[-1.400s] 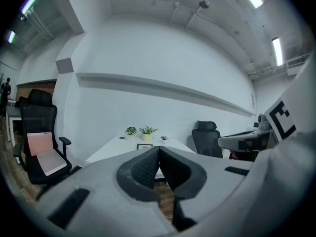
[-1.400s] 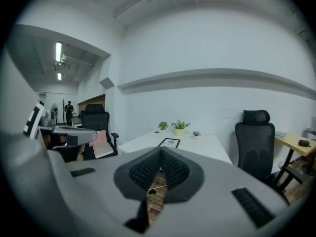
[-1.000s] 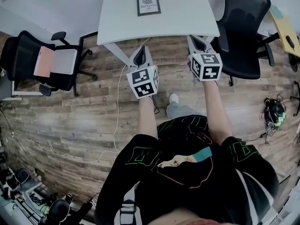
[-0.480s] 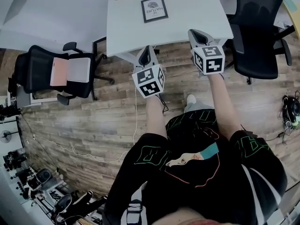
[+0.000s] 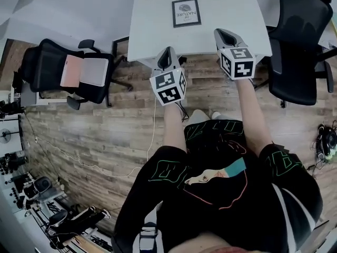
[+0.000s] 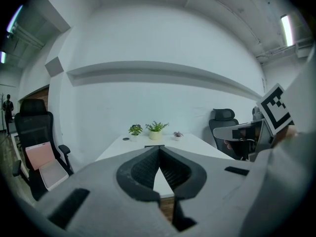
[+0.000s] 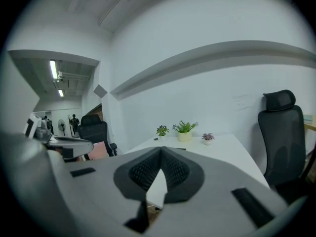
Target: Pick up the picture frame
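A dark picture frame (image 5: pixel 186 12) with a white print lies flat on the white table (image 5: pixel 158 25), towards its far middle. My left gripper (image 5: pixel 167 53) hovers at the table's near edge, shut and empty. Over the near right part of the table my right gripper (image 5: pixel 221 33) is also shut with nothing in it. In the left gripper view the jaws (image 6: pixel 159 148) meet at the tips, with the frame's edge (image 6: pixel 154 145) just behind them. The right gripper view shows closed jaws (image 7: pixel 161 150) and the frame (image 7: pixel 181 148) far off on the table.
Three small potted plants (image 6: pixel 155 130) stand at the table's far edge. A black office chair (image 5: pixel 303 41) is at the table's right; another black chair (image 5: pixel 66 73) with a pink and white pad stands to the left. Cables (image 5: pixel 79 159) run over the wooden floor.
Both grippers have moved forward to the table's near edge, and the table with the frame has come closer in the head view. Both stay shut.
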{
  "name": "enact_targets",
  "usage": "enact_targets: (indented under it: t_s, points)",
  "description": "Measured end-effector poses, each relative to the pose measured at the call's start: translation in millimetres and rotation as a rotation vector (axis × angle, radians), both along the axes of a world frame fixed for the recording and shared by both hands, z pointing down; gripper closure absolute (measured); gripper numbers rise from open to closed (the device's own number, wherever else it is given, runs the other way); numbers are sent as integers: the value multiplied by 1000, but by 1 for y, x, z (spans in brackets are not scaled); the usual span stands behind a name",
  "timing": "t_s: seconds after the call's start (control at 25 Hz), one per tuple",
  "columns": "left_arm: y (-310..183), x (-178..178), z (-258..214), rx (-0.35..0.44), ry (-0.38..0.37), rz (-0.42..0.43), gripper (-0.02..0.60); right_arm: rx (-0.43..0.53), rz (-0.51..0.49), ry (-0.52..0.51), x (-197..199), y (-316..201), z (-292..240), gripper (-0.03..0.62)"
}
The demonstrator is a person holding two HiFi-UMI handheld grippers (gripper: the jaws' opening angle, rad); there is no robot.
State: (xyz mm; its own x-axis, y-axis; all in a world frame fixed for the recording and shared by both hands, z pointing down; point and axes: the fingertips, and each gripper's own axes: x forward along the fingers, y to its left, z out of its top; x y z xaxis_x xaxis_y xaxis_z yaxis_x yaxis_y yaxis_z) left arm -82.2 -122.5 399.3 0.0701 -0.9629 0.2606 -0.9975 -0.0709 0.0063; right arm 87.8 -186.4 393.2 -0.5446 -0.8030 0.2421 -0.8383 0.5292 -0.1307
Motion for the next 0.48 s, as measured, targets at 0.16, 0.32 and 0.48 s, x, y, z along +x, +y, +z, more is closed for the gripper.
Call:
enact_targets:
  t_s: [0.16, 0.32, 0.48]
  points:
    - [-10, -8, -2, 3, -3, -7, 574, 2, -13, 4, -8, -9, 0, 589]
    - [-30, -11, 4, -5, 8, 2, 574, -8, -2, 14, -8, -24, 4, 589]
    - [-60, -5, 9, -13, 14, 37, 574, -21, 43, 17, 3, -49, 8, 589]
